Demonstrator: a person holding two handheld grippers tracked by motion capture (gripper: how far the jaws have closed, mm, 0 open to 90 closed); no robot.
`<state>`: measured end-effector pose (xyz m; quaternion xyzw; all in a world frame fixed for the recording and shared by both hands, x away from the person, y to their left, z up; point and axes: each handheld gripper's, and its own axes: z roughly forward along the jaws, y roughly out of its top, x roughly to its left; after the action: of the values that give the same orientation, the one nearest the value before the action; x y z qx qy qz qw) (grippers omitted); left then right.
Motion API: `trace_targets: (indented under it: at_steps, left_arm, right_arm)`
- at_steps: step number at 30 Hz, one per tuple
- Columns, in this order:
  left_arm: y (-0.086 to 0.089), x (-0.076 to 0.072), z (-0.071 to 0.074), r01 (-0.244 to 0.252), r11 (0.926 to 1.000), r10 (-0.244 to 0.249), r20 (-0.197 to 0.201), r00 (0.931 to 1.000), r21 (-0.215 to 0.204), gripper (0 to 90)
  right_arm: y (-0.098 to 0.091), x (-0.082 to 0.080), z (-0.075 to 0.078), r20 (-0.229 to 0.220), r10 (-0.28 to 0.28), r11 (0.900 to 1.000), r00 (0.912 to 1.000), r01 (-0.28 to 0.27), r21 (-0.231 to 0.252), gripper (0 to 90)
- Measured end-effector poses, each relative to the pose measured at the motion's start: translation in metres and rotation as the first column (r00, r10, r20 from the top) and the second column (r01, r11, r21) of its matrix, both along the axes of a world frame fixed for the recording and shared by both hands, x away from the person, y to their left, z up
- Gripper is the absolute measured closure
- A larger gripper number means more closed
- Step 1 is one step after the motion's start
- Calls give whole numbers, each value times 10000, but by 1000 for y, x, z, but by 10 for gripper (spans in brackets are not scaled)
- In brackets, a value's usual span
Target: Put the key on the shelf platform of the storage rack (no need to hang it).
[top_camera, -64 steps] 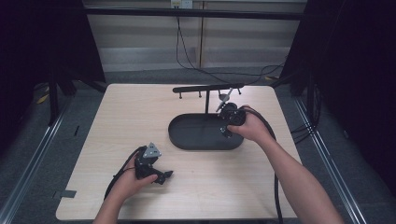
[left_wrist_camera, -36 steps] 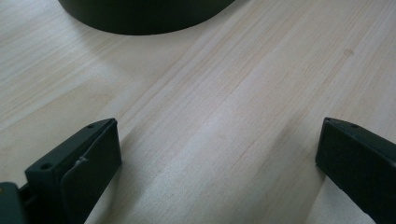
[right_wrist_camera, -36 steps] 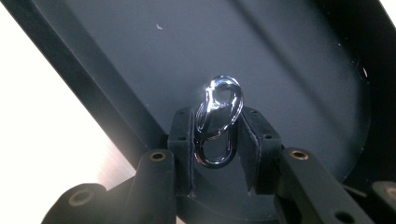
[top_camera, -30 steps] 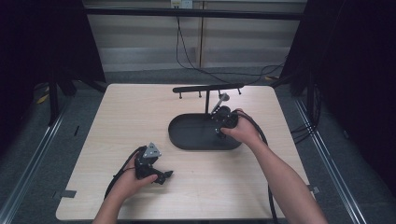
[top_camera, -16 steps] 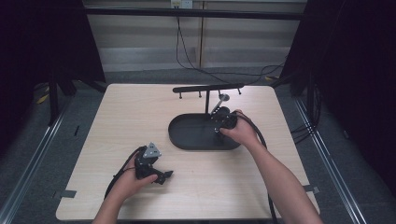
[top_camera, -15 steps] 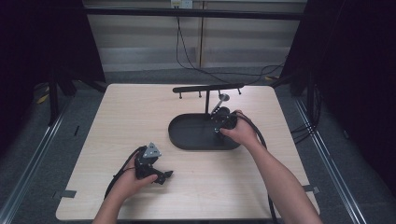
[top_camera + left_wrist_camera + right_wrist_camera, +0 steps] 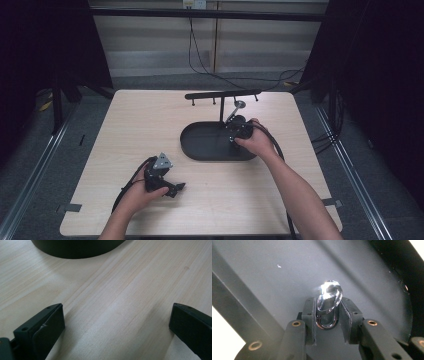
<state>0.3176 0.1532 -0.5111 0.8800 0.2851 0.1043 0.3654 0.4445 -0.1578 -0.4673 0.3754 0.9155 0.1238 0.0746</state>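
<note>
Since two seconds ago, our right gripper (image 7: 239,129) has slid a little way to the left, from the right end of the black tray (image 7: 200,145) to a spot closer to the thin post of the black rack (image 7: 222,95). Our left gripper (image 7: 167,189) has stayed where it was on the wooden table (image 7: 130,120), in front of the tray.

We look along the right gripper's jaws (image 7: 328,317) and see a shiny metal ring (image 7: 329,303) between them. It is long and rounded, like a loop. Both jaws press on its two sides, so they are clamped on the ring. The lower end of the loop sits deep between the pads, and the bright top end sticks out past the tips. Behind it is the dark floor of the tray.

Our left gripper's jaws (image 7: 115,320) stand wide apart with bare wood between them. They hold nothing. The curved edge of the tray shows farther off, beyond their tips.
</note>
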Motion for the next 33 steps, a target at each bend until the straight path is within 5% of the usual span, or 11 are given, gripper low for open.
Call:
trace_targets:
  at_steps: [11, 21, 33]
  left_arm:
    - [0, 0, 0, 16, 10000, -16, -17, 10000, -6, 0]
    - [0, 0, 0, -2, 10000, 2, 0, 10000, -4, 0]
    - [0, 0, 0, 0, 10000, 0, 3, 10000, 3, 0]
  right_arm:
    - [3, 1, 1, 258, -17, 9999, 9997, 14, 119, 688]
    - [-2, -1, 5, 112, -202, 9984, 9997, 196, 529, 589]
    - [-6, -6, 14, 118, -262, 9985, 9996, 256, 481, 450]
